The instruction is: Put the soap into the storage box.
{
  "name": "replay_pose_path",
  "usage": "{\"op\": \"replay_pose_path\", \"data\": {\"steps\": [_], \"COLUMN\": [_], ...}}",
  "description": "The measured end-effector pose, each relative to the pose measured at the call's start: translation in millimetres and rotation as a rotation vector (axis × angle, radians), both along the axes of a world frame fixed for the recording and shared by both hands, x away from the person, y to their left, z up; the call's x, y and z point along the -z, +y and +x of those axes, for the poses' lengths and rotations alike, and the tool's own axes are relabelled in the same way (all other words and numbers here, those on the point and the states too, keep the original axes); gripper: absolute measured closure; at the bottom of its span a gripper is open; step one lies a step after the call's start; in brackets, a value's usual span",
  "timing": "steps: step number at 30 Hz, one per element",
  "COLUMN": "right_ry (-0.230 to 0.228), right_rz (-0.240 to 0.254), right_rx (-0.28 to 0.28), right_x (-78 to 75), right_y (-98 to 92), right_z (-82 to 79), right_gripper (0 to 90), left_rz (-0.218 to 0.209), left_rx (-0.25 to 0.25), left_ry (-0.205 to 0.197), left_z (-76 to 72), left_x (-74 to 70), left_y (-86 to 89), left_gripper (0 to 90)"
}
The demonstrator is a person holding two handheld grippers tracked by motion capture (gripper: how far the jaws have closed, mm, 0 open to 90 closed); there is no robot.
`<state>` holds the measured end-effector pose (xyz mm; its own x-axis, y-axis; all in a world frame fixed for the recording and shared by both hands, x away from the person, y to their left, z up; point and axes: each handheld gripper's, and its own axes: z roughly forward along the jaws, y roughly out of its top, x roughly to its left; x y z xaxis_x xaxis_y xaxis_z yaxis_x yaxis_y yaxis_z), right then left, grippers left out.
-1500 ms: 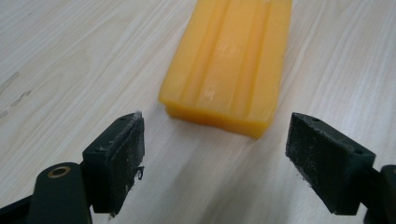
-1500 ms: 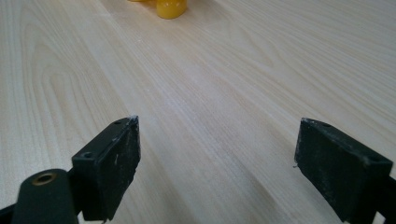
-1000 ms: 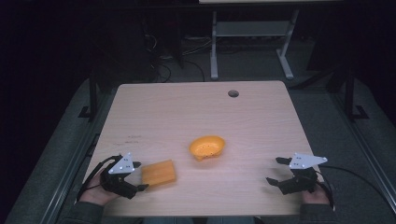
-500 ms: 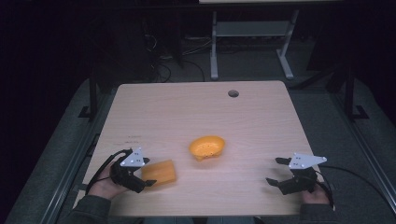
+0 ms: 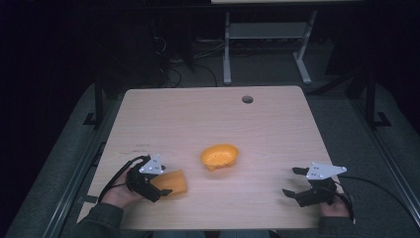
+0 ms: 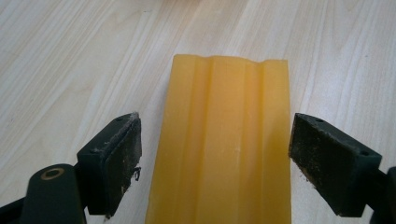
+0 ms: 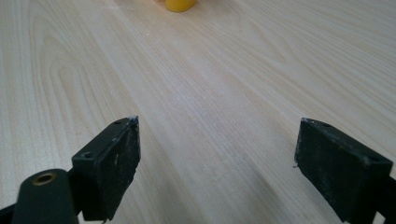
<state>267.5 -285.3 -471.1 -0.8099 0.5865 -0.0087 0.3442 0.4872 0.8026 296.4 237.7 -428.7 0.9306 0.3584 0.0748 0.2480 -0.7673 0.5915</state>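
Orange tray (image 6: pixel 224 140) lies between my left hand-held gripper's (image 6: pixel 215 154) spread jaws; the right hand-held gripper (image 7: pixel 219 163) gapes over bare tabletop (image 7: pixel 210 93).

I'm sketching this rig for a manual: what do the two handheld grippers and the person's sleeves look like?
The left gripper and the right gripper are both black, each with two blocky jaws whose flat pads are scuffed and dusty. Each carries a grey three-cornered plate with small dark holes on top, and trails a thin black cable. The sleeves look dark grey-green.
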Motion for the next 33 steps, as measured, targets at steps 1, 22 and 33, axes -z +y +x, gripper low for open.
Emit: {"op": "replay_pose_path", "data": {"steps": [1,22,33], "right_ry": [0.0,0.004,0.012], "right_rz": [0.0,-0.005,-0.007], "right_rx": [0.0,-0.012,-0.013], "right_x": [0.0,0.5,1.0], "right_y": [0.0,1.7,2.5], "right_z": [0.0,0.8,0.7], "right_gripper": [13.7,13.7,13.7], "left_rz": [-0.003,0.106,0.092], "left_rx": [0.001,0.024,0.028], "left_ry": [0.01,0.033,0.078], "left_z": [0.8,4.6,9.9], "left_x": [0.3,20.1,24.4], "left_y": [0.1,-15.6,-12.9], "left_gripper": [16.6,16.7,17.1]}}
